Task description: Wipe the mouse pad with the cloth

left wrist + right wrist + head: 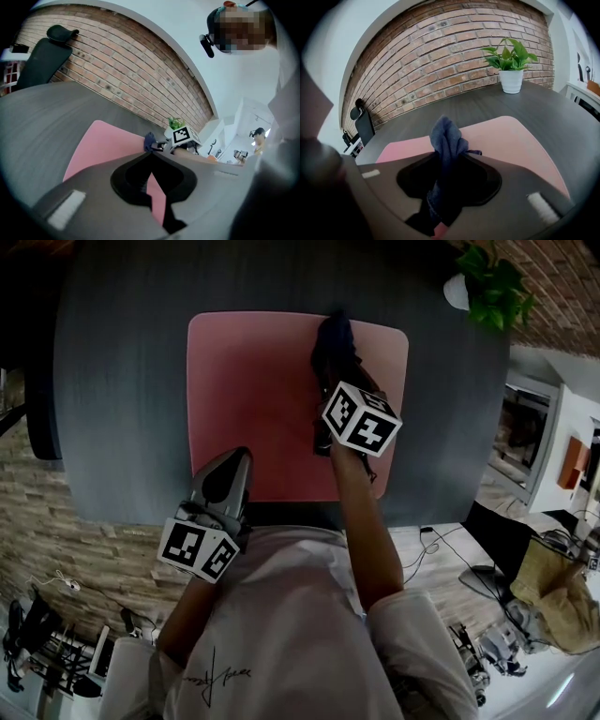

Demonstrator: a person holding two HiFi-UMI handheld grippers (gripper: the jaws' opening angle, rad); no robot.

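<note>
A pink mouse pad (253, 381) lies on the dark grey table (122, 381). My right gripper (333, 367) is over the pad's far edge, right of middle, shut on a dark blue cloth (335, 334). In the right gripper view the cloth (446, 138) bunches up out of the closed jaws above the pad (511, 136). My left gripper (234, 463) is shut with nothing in it, its tips over the pad's near left part. In the left gripper view, the pad (101, 145) stretches ahead, with the cloth (149, 139) at its far side.
A potted plant (492, 282) in a white pot (511, 80) stands at the table's far right. A black office chair (47, 51) stands past the table's left end, by the brick wall. The table's near edge is against the person's body.
</note>
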